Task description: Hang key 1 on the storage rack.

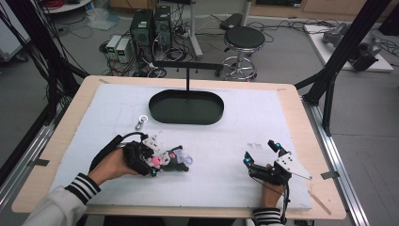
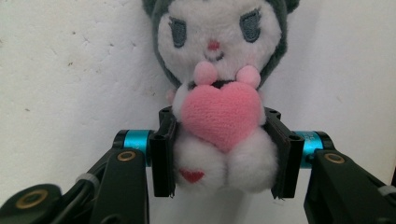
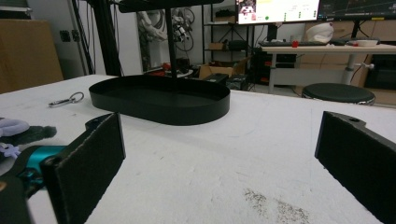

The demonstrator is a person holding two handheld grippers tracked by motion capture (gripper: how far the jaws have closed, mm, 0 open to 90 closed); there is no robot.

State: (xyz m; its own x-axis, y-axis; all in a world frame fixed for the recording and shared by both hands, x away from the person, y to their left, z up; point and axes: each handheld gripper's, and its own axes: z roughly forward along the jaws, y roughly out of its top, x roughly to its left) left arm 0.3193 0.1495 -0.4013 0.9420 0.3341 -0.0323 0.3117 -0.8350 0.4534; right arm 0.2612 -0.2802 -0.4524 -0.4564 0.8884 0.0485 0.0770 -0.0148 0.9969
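Near front-left edge of white mat (image 1: 235,122):
L gripper (image 2: 223,154): clamped on plush doll (image 2: 219,93), at its sides
R gripper (image 1: 260,151): jaws apart, nothing between
Oval black tray (image 1: 186,107): near far edge

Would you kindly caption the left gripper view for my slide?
Left gripper clamps plush toy at its pink heart.

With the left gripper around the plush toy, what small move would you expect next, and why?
Probably a short lift straight up. The left gripper has its pads against both sides of the plush toy, which lies on the white mat; the black tray beyond it looks like a likely destination.
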